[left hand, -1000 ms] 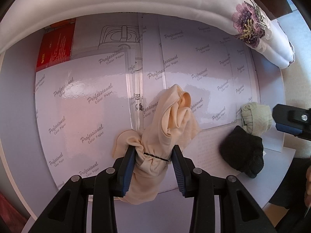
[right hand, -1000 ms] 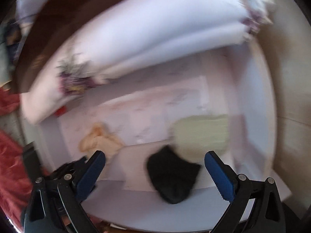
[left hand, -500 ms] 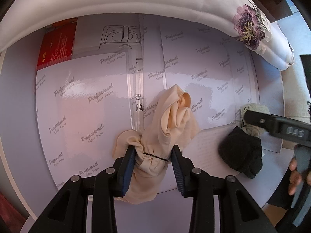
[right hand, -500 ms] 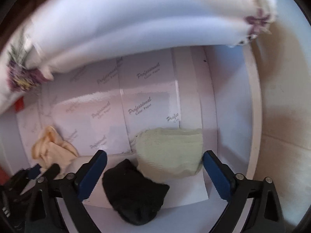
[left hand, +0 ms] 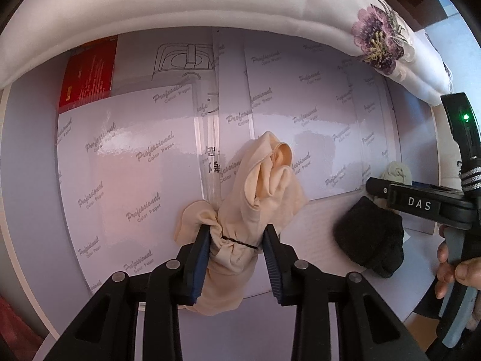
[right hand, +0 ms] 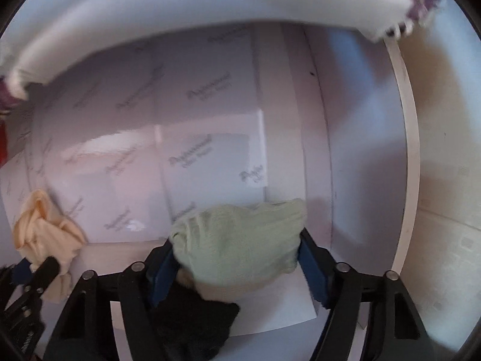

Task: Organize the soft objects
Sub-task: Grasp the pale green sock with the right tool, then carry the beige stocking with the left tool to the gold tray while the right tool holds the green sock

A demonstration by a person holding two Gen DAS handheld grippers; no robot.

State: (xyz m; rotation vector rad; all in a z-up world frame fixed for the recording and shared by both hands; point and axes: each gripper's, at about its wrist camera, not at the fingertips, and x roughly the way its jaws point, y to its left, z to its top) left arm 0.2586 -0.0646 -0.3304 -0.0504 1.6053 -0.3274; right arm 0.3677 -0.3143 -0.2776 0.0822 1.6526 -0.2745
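Left wrist view: left tongs clamped on the beige stocking bundle, pads pinching its gathered waist; bundle sits mid-desk on glossy paper sheets. Black sock and pale green sock lie touching near the desk's right edge, right tongs' body over them. Nothing looks sorted yet, so I'd call it early: three items loose, no visible bin. Open room: wide bare paper to the left and behind; white flowered cloth bounds the far side. Right wrist view (blurred): right tongs have just been closing, pads now pressed on both sides of the green sock; black sock underneath, touching it, so it may drag along. Desk rim close on the right, little margin there; clear space ahead.
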